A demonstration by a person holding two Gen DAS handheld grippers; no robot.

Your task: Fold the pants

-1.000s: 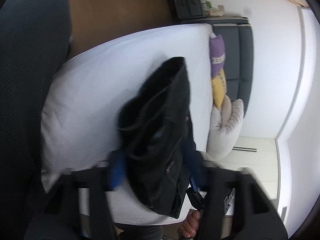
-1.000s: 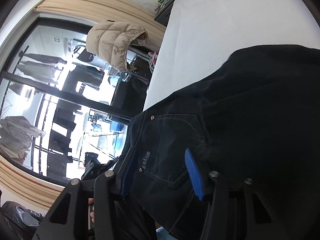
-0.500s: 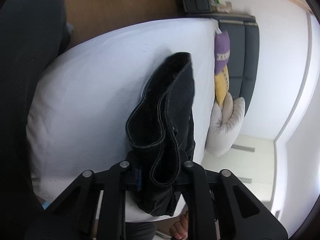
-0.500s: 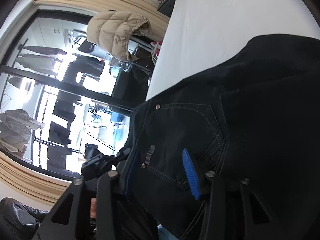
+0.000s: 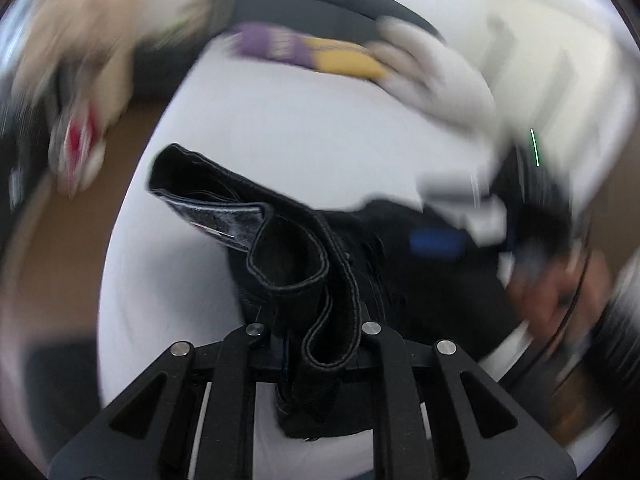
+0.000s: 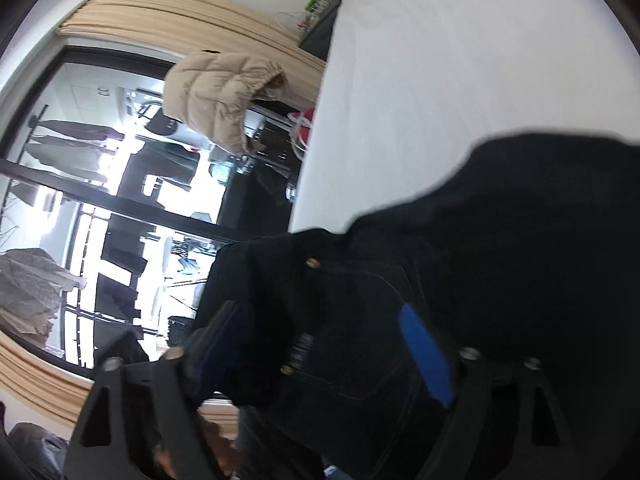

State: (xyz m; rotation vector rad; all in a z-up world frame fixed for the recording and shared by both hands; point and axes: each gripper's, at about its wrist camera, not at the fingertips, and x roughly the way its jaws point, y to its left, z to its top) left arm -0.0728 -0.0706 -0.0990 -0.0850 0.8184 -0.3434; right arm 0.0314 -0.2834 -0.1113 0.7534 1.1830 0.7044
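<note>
Pants clamped in left claw

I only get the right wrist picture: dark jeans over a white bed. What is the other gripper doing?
Observer: The left gripper is shut on a bunched end of the pants; stitched hems loop out between its fingers.
Operator: Is that end lying flat?
Observer: No, it sticks up over the white bed, folded on itself.
Operator: Anything beyond it?
Observer: A blurred cushion, purple at one end and yellow at the other, at the bed's far edge.
</note>
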